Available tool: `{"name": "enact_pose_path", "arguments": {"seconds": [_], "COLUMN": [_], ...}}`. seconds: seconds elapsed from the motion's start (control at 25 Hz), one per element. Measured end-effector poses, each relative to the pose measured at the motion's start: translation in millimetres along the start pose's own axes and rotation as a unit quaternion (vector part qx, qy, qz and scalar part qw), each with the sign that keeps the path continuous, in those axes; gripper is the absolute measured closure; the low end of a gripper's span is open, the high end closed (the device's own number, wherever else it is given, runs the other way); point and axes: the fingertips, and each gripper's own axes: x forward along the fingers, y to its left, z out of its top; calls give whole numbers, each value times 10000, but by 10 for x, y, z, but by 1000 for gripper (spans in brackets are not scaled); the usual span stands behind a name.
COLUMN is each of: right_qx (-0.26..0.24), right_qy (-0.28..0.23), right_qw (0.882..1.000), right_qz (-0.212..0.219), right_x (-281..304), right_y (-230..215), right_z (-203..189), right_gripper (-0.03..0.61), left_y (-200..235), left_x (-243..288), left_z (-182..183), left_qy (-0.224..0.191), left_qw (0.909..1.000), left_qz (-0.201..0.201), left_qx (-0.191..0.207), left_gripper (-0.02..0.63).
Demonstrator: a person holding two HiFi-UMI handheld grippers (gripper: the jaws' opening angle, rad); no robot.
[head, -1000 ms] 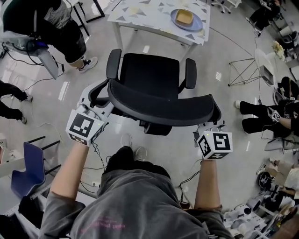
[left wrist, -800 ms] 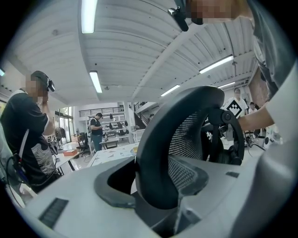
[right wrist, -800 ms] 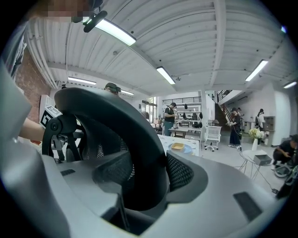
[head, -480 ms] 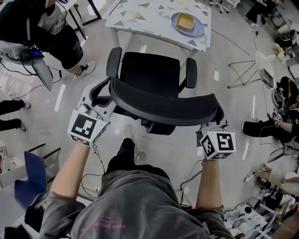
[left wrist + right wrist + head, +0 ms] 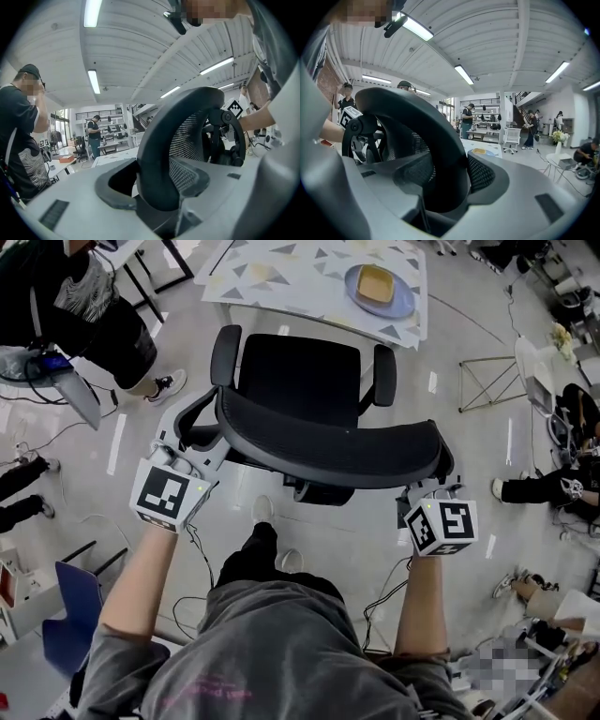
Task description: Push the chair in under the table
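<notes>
Black chair stood facing table, just short of it, seat not yet under top. Seat padded, squarish; armrests rounded. Curved mesh backrest edged by smooth hard rim. At backrest's near-left end, left gripper clenched on rim between matte grey jaws. At opposite end, right gripper clamped same way. Tablecloth pale, triangle-patterned, with round blue plate on it.

Long ceiling tubes light the room brightly and evenly, leaving pale streaks of glare on the floor. Both gripper views bulge fisheye, black at the corners, with the near chair backrest soft and blurred.
</notes>
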Motion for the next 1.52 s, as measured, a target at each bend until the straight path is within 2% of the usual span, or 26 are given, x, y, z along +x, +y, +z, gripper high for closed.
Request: {"name": "enact_pose_path", "arguments": {"seconds": [0.16, 0.36, 0.68, 0.88, 1.0, 1.52], "right_qx": [60, 51, 154, 230, 234, 114], "right_qy": [-3, -22, -53, -75, -77, -136], "right_qw": [9999, 9996, 9992, 9987, 9984, 9980], "right_qz": [-119, -281, -368, -446, -509, -611], "right_x": [160, 281, 525, 650, 739, 1077], "right_y": [78, 242, 416, 537, 560, 407], "right_z": [54, 98, 207, 244, 275, 347], "right_gripper": [370, 370, 370, 368, 367, 368], "left_y": [250, 479, 849, 1061, 1175, 1390], "left_x": [120, 127, 187, 236, 281, 501], "left_z": [-9, -56, -98, -63, -108, -48], "left_qy": [-16, -16, 34, -204, -30, -148], "left_qw": [9999, 9997, 9994, 9991, 9993, 9994], "left_qz": [-65, -261, -350, -367, -347, -218], "left_qx": [114, 7, 20, 91, 95, 235], "left_gripper": [394, 396, 397, 397, 396, 399]}}
